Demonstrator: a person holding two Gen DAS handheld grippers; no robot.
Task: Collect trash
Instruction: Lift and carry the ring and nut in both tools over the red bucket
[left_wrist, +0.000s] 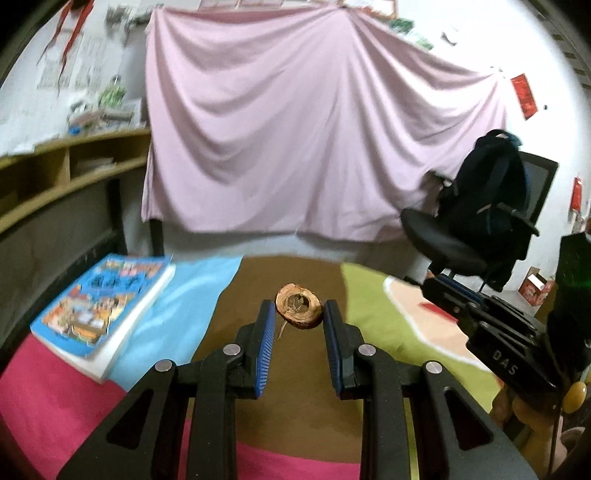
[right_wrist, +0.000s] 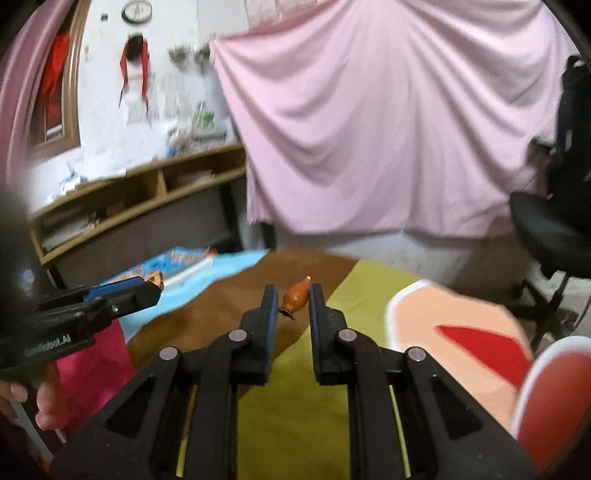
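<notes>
Two scraps are already gripped and held clear above the patchwork-covered table, a brown fruit peel in the left gripper fingers and an orange peel scrap in the right gripper fingers, while disposal is judged outstanding, no bin being visible.

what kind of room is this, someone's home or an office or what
Probably a lived-in study or bedroom at home: wooden shelves stacked with papers, an office chair with a backpack on it, and a children's book on a colourful mat.

Book on left; mat ahead bare.
</notes>
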